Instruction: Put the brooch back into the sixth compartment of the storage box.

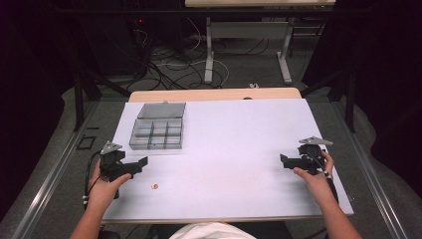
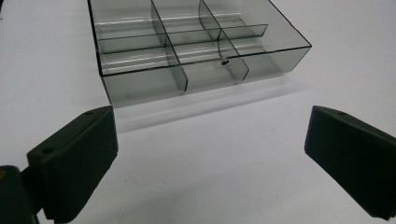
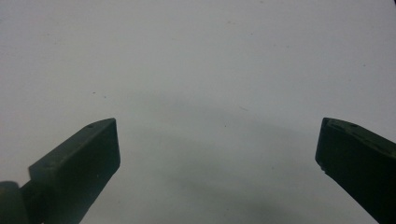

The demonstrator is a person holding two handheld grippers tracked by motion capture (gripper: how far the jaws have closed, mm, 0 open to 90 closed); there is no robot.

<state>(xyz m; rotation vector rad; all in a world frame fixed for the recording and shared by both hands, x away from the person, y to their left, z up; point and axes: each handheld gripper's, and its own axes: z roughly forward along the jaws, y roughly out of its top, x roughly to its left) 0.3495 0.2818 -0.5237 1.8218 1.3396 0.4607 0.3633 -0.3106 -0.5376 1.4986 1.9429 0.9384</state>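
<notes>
The person's left hand comes in from the bottom left of the high view, forearm angled up and slightly outward, and holds the left gripper low over the white table, its nose turned toward the table's middle and a little away from the person. In the left gripper view its two black jaws stand wide apart with bare table between them, and nothing is caught in them. Just beyond that gripper, toward the far left part of the table, sits the clear compartment box, its lid thrown open and lying flat behind it; in the left gripper view the box lies straight ahead of the jaws, near but apart from them, its dividers visible and one small dark item at a divider in the near row. A small round brownish piece lies alone on the table near the front edge, just to the right of the left hand. The right hand reaches in from the bottom right, wrist bent inward, holding the right gripper near the right edge, pointing toward the table's centre; its jaws too are spread wide over bare table.
</notes>
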